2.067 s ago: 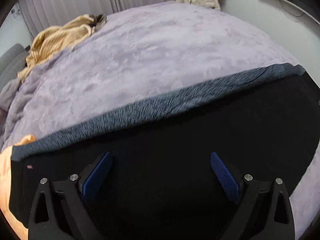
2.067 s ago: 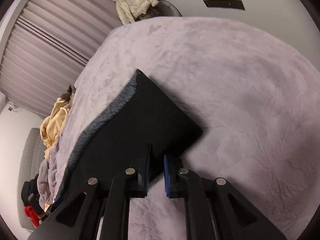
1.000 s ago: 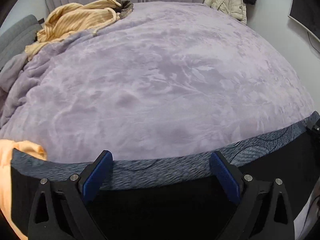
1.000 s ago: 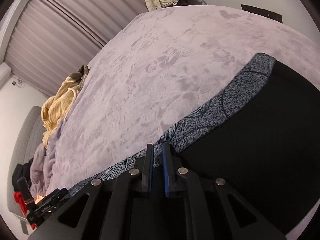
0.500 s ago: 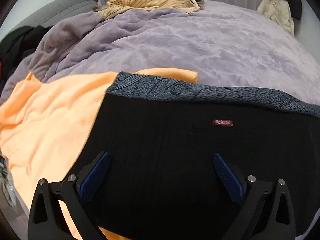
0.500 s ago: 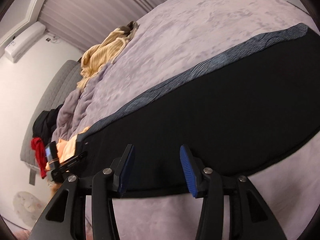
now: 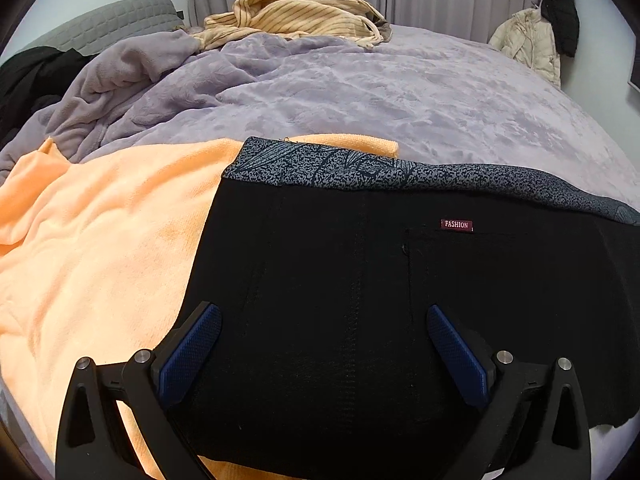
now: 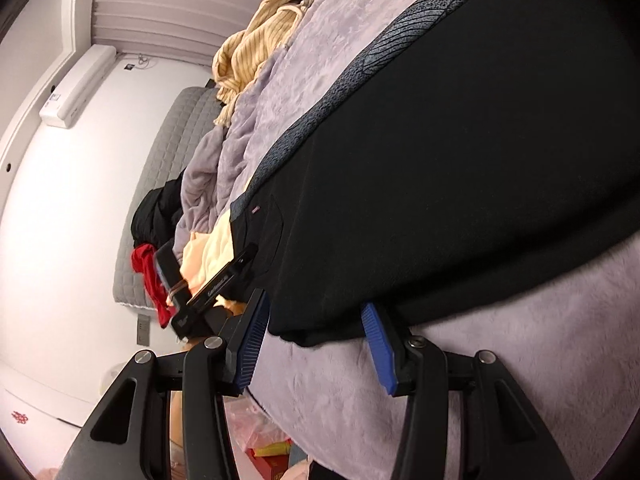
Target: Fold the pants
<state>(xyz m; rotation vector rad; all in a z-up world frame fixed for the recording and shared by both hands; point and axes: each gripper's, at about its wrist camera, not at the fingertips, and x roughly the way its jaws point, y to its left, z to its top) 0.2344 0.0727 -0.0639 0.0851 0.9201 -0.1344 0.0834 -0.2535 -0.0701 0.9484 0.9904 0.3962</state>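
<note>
Now the pants lie flat on the bed, a long black band along its near edge, with the grey patterned waistband on the far side and a small red label just below it. Their left end rests over an orange towel spread on the purple blanket. The left tongs stand wide open above the black cloth near that end, pads clear of it and holding nothing. The right tongs have just been opening and stand about half open at the near hem, the edge of the fabric lying between the pads but not pinched; I read this as a release, with nothing gripped. The cloth looks soft, thin and limp, light to lift and likely stretchy, so it should drape and sag from wherever it is picked up rather than keep a shape. Doubled layers may slide on each other, and the plush blanket may drag at the underside. For the next fold I would pinch through all the layers at a corner or along the hem, one pair of tongs at each end of the same edge, and carry that edge over level so the middle does not droop. The waistband looks thicker and firmer, so it seems the surest place to grip.
</note>
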